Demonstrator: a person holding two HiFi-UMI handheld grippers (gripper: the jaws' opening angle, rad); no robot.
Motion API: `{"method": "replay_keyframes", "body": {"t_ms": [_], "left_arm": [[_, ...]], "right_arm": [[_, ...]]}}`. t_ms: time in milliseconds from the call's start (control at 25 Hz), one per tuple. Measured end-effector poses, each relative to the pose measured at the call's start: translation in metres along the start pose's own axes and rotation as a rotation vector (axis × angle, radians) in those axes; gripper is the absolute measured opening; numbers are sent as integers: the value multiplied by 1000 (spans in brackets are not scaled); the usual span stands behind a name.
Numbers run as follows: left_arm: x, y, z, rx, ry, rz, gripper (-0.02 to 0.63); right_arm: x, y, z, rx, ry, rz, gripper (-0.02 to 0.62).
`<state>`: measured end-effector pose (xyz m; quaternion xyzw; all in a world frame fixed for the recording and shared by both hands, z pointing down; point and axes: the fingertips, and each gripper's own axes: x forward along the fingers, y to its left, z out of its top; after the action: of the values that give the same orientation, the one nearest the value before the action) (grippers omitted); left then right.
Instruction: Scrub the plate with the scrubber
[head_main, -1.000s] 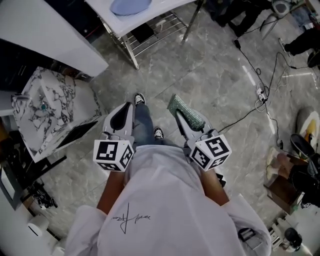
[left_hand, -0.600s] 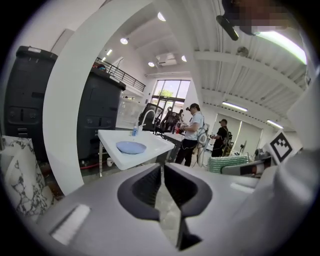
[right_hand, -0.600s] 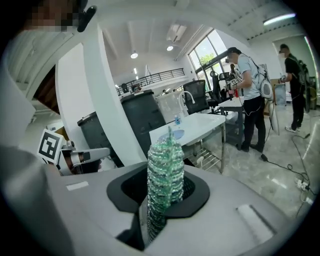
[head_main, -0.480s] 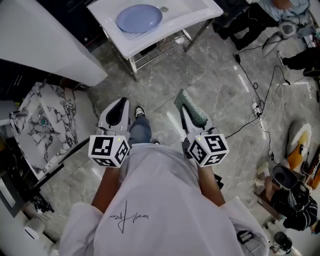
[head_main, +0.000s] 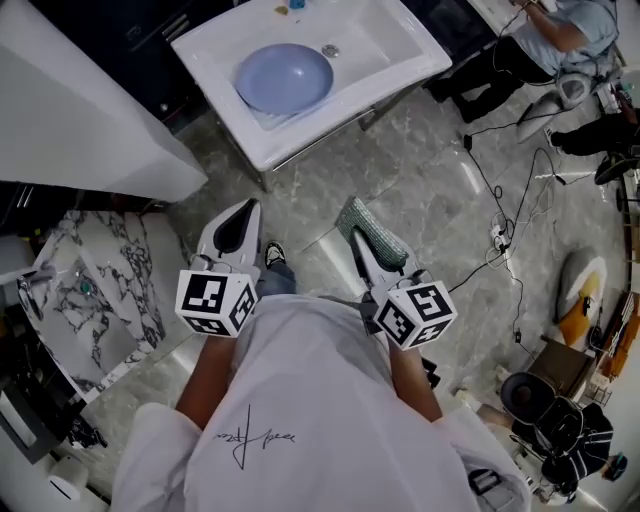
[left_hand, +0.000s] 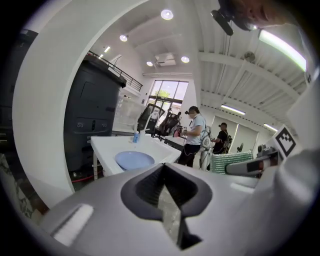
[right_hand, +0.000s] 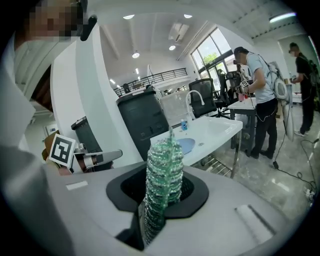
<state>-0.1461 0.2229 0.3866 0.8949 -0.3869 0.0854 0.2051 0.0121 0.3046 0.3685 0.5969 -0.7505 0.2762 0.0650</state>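
Scrubber is clamped in my right hand-held gripper, its lower end hidden between the jaws. My left hand-held gripper has its jaws together. Plate lies in the sink, well apart from both.

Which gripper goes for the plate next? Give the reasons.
Right. The right gripper is shut on the scrubber, so it can likely scrub once it gets there. The left gripper is shut and empty. The plate lies in the sink ahead, touched by neither.
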Motion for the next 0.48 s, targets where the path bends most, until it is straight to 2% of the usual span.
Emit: {"method": "replay_keyframes", "body": {"t_ms": [480], "left_arm": [[24,44,25,-9,-16,-21,54]], "right_arm": [[54,-3,38,-6,-25,-41,63]]}}
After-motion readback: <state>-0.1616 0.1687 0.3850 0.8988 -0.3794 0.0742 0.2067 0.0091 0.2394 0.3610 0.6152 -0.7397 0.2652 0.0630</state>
